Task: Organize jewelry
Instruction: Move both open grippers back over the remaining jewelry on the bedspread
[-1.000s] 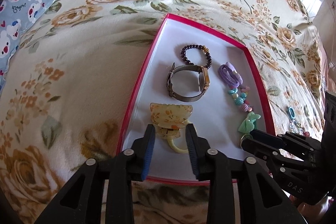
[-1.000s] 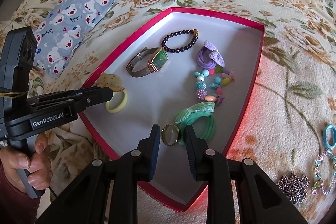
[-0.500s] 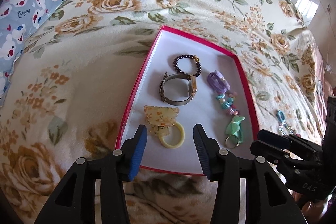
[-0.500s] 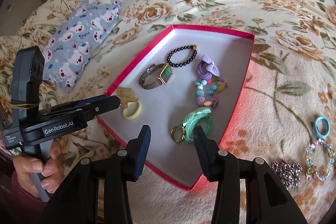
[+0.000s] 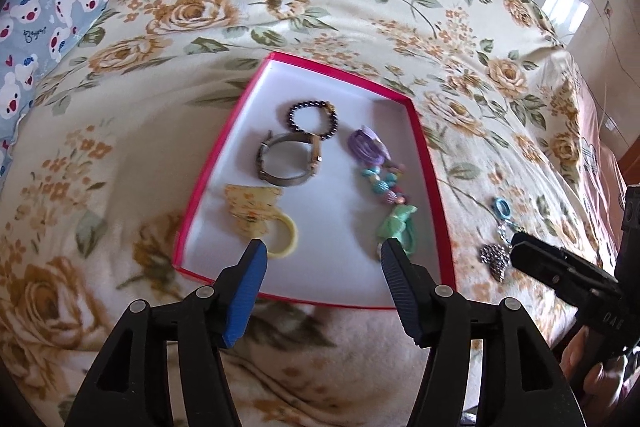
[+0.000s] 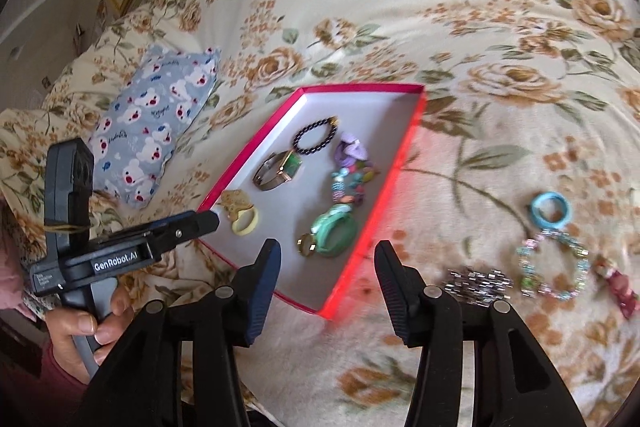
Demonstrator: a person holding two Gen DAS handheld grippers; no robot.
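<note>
Tongs both spread and carrying nothing, left gripper (image 5: pixel 320 251) and right gripper (image 6: pixel 326 253) above the red box (image 6: pixel 362 89) near edge, sorted pieces inside, so I judge next I reach right for the silver chain (image 6: pixel 478 279) on the bedspread (image 6: pixel 480 7)

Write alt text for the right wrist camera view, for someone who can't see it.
An open gripper hangs empty over a flowered bedspread, above a red tray holding a watch, bracelets and hair ties. A silver chain and beaded bracelet lie outside it.
</note>
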